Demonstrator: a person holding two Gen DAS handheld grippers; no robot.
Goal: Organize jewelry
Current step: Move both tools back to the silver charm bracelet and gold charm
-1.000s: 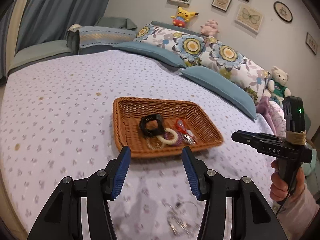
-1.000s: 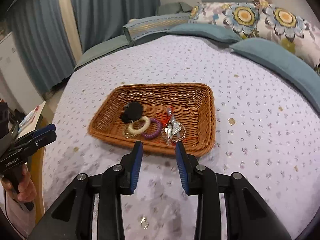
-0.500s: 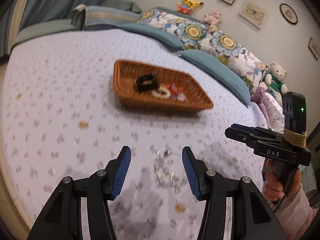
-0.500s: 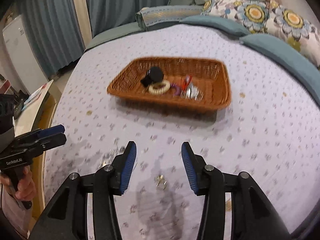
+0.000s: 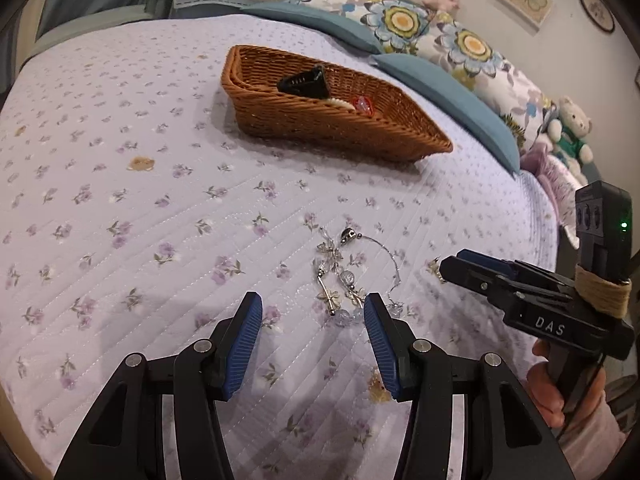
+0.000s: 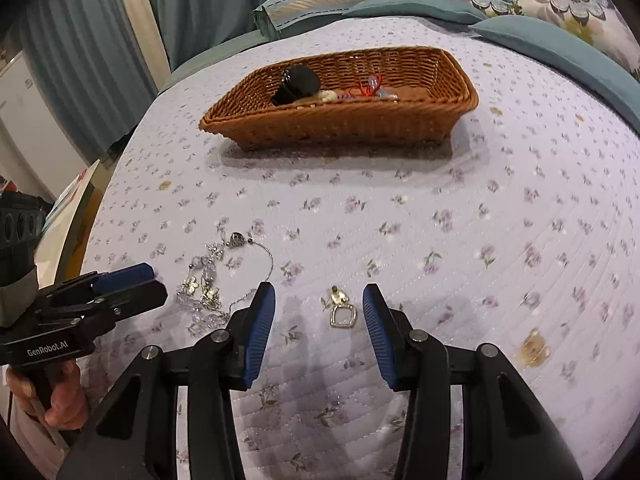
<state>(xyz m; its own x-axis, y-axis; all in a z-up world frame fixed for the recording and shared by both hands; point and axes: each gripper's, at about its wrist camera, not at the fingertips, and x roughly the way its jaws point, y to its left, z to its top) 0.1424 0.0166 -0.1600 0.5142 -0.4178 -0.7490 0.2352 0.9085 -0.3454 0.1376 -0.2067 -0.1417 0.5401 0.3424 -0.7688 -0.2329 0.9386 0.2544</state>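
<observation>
Two hand-held grippers spread, empty | silver beaded chain (image 5: 352, 276) tangled | gold square-ring earring (image 6: 341, 309) on quilt (image 6: 460, 240)

Left gripper (image 5: 312, 312): two black angular fingers lined with ribbed blue pads, each linkage pinned by round silver screws. Seen from the right wrist, at nine o'clock, its black body carries white lettering "GenRobot.AI" above a pistol-style handle. Right gripper (image 6: 319, 300): same black fingers, blue pads and silver screws. Seen from the left wrist, at three o'clock, its body reads "DAS"; tan cord is wound round the neck below a black box with a green light. A pale, possibly pink sleeve (image 5: 592, 444) shows at the wrist.
</observation>
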